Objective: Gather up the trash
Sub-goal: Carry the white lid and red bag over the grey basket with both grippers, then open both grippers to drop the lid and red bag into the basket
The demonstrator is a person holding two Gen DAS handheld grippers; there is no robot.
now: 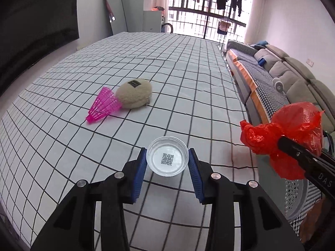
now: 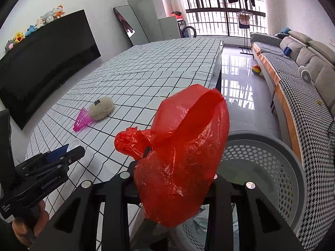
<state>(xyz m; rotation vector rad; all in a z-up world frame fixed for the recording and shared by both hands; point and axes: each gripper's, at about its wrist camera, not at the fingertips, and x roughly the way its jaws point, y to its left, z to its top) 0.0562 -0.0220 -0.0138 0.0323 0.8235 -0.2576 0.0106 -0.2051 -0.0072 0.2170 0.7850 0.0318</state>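
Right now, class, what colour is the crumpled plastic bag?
Bright red plastic bag, held in the right gripper; clearest in the right wrist view.

Clear lid (image 1: pixel 166 156) upturned; red bag (image 2: pixel 180 156) crumpled

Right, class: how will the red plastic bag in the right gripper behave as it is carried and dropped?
The red plastic bag looks thin and crinkled, so probably floppy and very light. It bulges unevenly around the right gripper, so it may sag or snag. Dropped over the basket, it would likely drift rather than fall straight.
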